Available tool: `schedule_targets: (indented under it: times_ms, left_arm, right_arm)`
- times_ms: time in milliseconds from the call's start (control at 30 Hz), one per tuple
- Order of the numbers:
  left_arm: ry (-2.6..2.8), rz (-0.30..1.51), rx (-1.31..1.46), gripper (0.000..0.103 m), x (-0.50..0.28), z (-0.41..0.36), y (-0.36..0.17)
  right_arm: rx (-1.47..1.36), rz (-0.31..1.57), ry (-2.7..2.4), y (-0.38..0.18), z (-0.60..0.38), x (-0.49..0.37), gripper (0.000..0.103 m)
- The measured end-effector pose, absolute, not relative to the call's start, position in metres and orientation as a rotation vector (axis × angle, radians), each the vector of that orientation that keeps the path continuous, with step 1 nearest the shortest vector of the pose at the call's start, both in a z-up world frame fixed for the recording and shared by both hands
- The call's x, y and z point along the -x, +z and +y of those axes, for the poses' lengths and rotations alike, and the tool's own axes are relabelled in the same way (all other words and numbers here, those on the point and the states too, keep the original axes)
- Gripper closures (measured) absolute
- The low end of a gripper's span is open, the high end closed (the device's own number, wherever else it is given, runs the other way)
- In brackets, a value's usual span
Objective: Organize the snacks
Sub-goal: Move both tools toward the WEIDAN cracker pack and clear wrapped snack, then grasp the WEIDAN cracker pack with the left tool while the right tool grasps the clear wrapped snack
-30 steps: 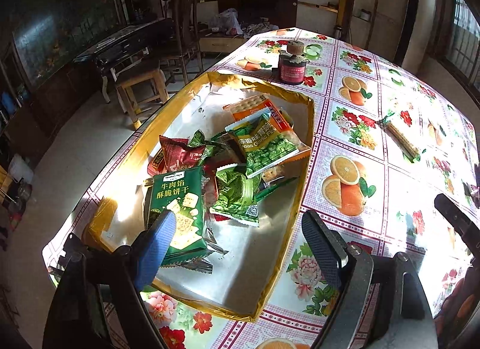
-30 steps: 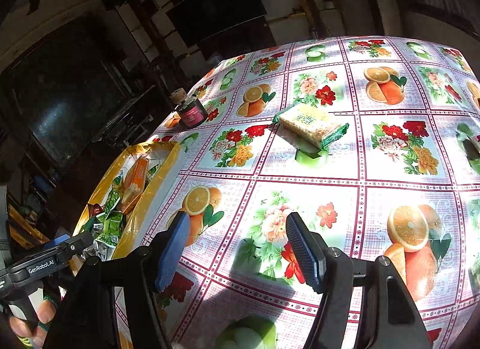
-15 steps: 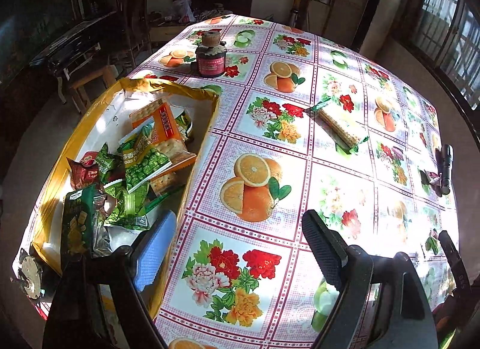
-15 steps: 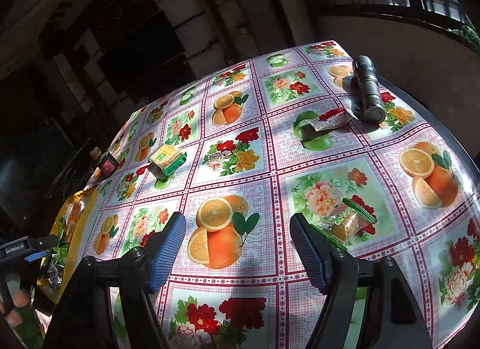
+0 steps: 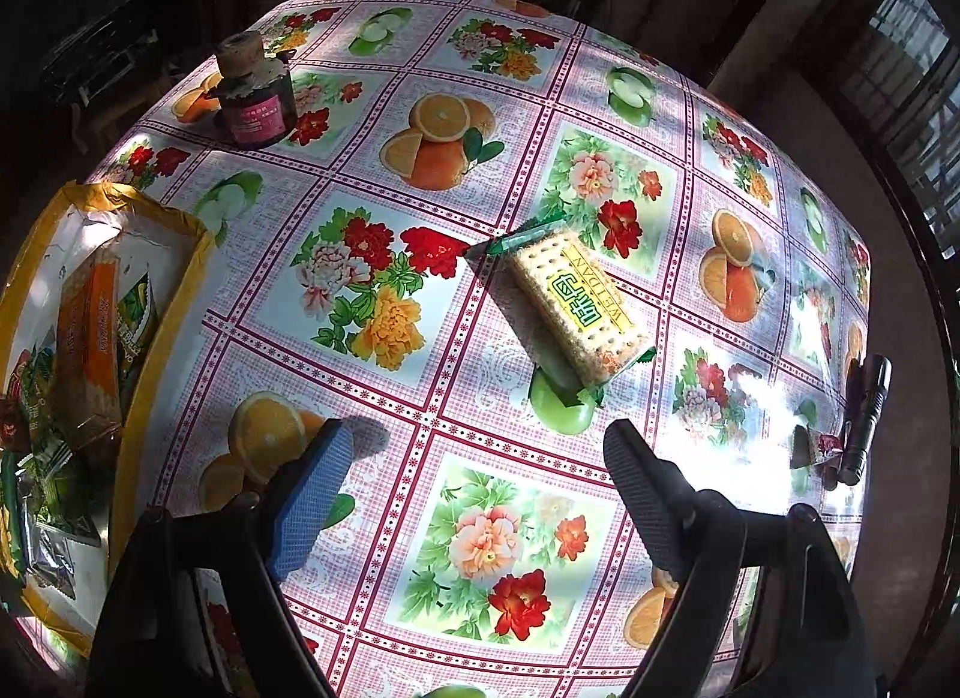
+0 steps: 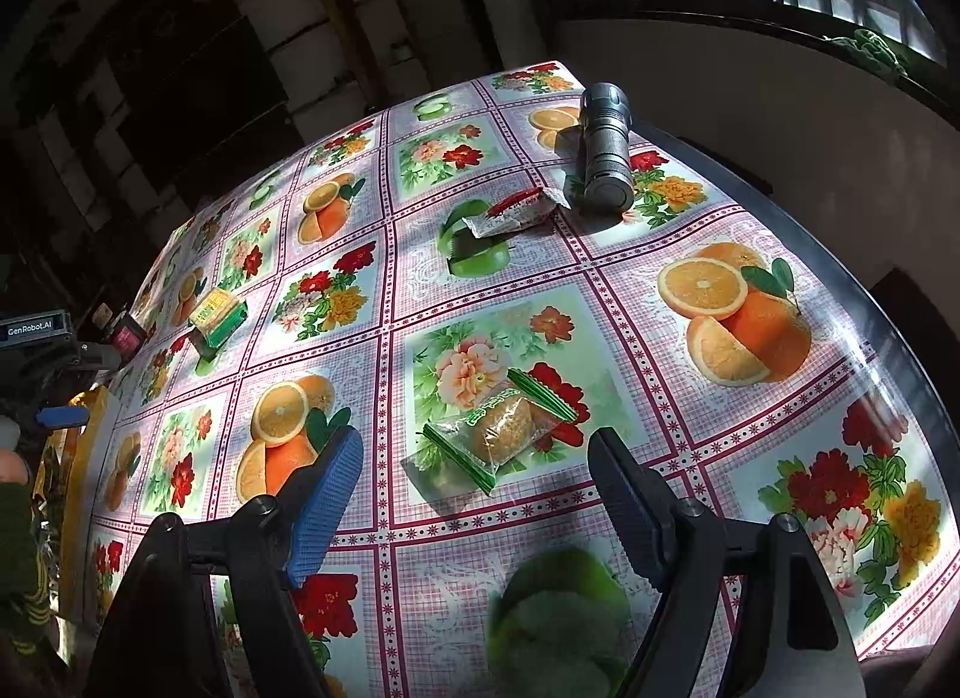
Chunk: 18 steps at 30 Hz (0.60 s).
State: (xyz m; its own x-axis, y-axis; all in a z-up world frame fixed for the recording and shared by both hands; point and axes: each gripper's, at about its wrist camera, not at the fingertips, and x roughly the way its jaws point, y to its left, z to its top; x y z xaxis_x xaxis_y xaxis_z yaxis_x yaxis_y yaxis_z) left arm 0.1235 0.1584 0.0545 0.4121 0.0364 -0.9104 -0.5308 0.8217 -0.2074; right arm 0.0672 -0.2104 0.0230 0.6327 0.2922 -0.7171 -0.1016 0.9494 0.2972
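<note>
Both hand-held grippers stand wide and empty. The right hand-held gripper (image 6: 474, 494) has just been opening; the clear snack packet (image 6: 501, 437) at lower centre lies flat on the bench (image 6: 780, 458), so the pads may skid off its slick film.

The left hand-held gripper (image 5: 480, 494) may nudge the cracker pack (image 5: 579, 305), centre frame.

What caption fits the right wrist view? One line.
Open right gripper poised over a clear-wrapped snack on the floral tablecloth.

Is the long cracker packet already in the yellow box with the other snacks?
No, out. The cracker packet lies flat on the flowery tablecloth, well apart from the yellow box.
</note>
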Motion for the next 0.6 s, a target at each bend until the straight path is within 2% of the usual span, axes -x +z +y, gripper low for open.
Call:
schedule_targets:
  times_ms: [400,600]
  left_arm:
    - [0.423,1.183,0.599,0.018,-0.223,0.146,0.015]
    - [0.437,1.206,0.481,0.017,-0.245,0.132,0.003]
  right_arm:
    - [-0.25,0.876,0.27,0.018,-0.208,-0.072,0.021]
    - [-0.239,0.88,0.264,0.018,-0.207,-0.074,0.021]
